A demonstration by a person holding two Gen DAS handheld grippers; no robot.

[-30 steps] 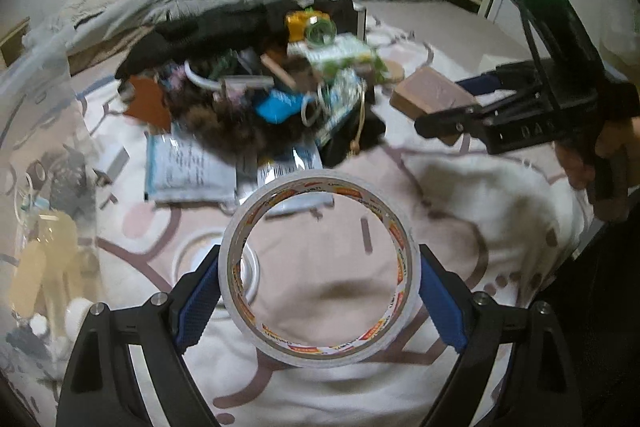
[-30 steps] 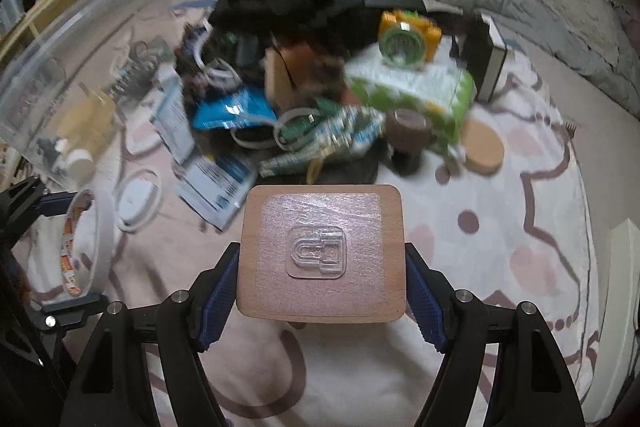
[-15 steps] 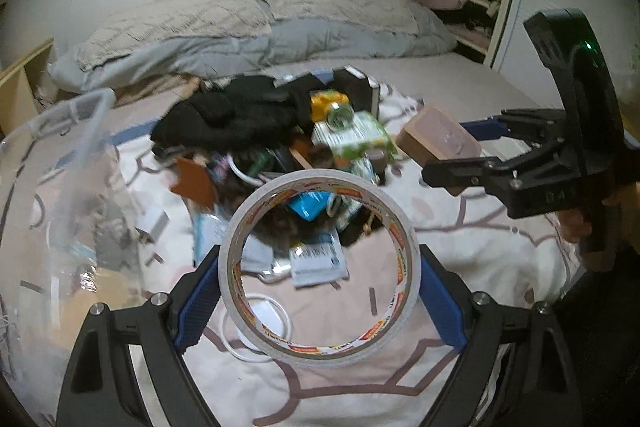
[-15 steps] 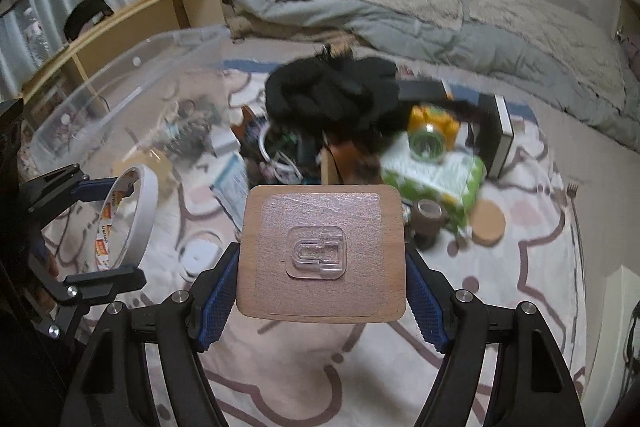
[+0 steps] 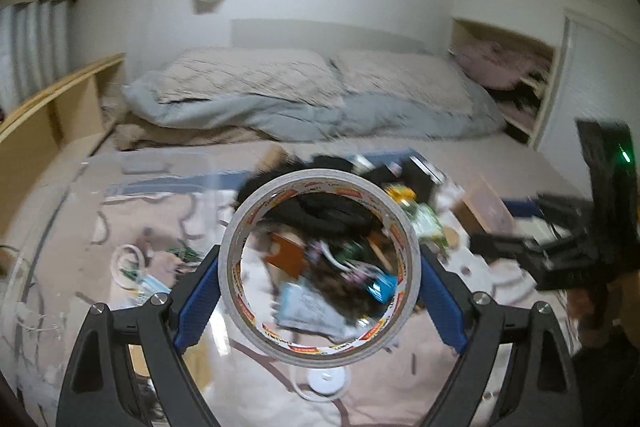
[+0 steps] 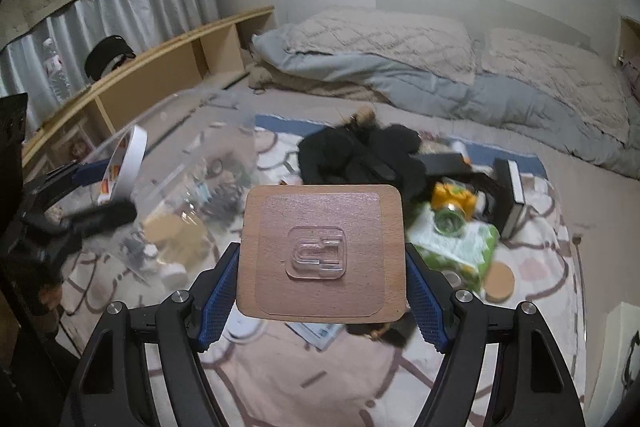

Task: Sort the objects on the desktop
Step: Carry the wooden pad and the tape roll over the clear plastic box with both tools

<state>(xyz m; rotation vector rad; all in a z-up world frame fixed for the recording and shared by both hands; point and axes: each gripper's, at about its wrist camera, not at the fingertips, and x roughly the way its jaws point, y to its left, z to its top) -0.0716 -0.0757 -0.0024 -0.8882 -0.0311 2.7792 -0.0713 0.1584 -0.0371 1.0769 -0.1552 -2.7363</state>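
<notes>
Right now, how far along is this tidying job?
Done: some bits already sit in the clear bin. In hand: left gripper grips a tape roll, right gripper a wooden square. Left: the big clutter pile on the blanket.

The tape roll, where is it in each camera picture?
Left wrist view: the tape roll fills the lower middle, clamped between the left gripper's blue pads.
Right wrist view: the same roll shows edge-on at the far left, beside the clear plastic bin.
Shared landmark: the black clothing heaped in the clutter on the bed.
</notes>
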